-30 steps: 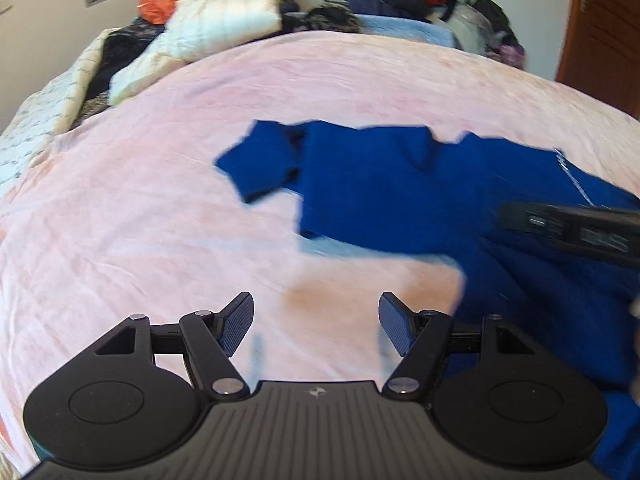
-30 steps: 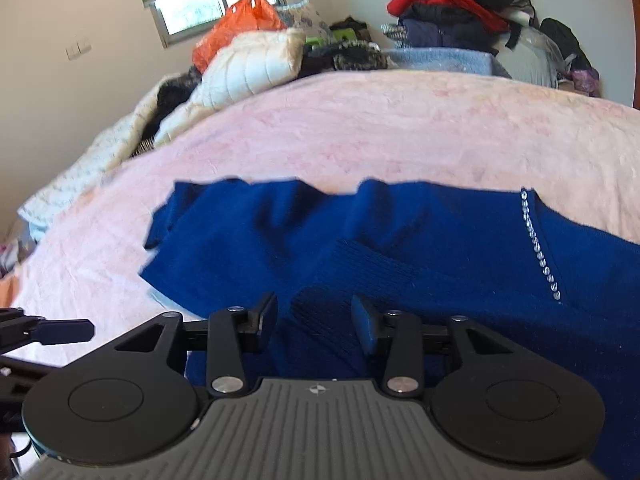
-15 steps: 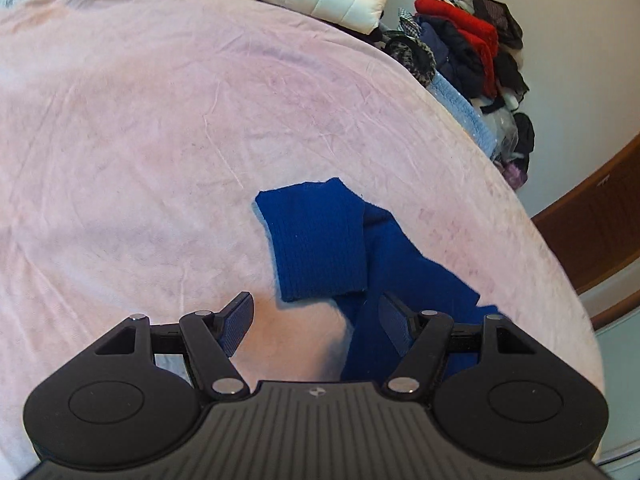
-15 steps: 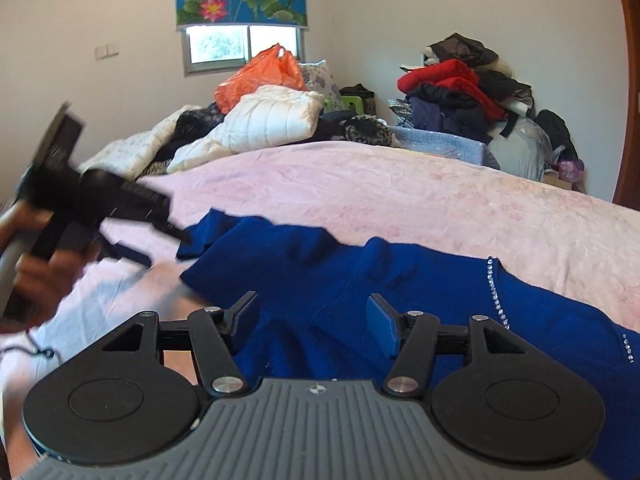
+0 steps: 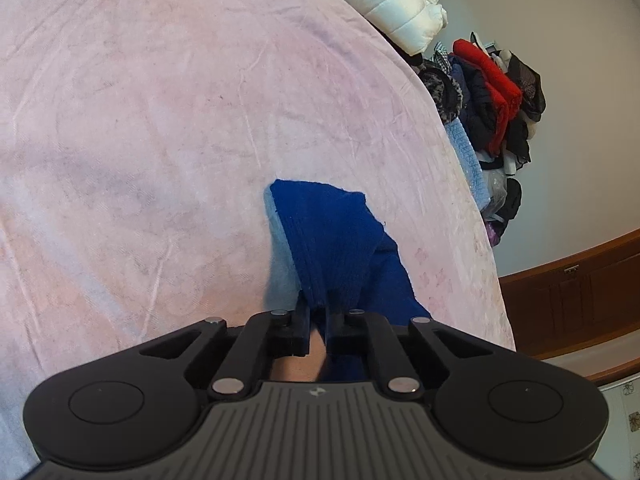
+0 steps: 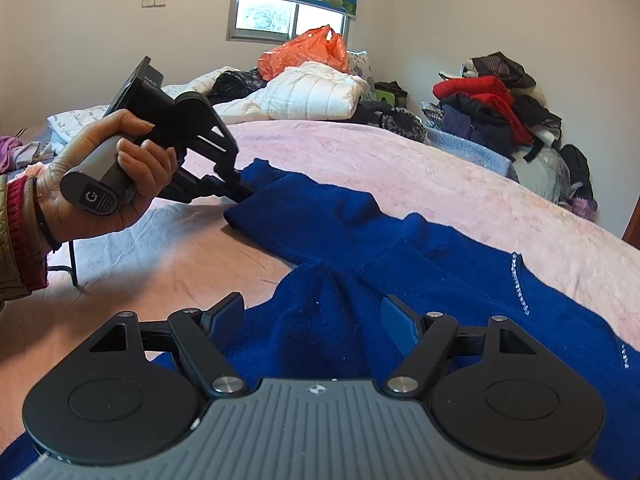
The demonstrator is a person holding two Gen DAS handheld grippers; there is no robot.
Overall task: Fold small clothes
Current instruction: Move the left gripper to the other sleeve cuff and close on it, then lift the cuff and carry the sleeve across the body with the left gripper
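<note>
Blue knit sweater [image 6: 420, 264], soft, limp and light, sprawled on the pink bed [image 6: 400, 168]: left gripper [image 5: 318, 320] clenched on its sleeve cuff (best hold), right gripper [image 6: 312, 312] opening, clasping nothing.

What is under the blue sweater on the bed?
The blue sweater lies spread on the pink bedsheet, which shows all around it. Whether anything else sits beneath is covered by the fabric. The left tool pinches its sleeve end.
</note>
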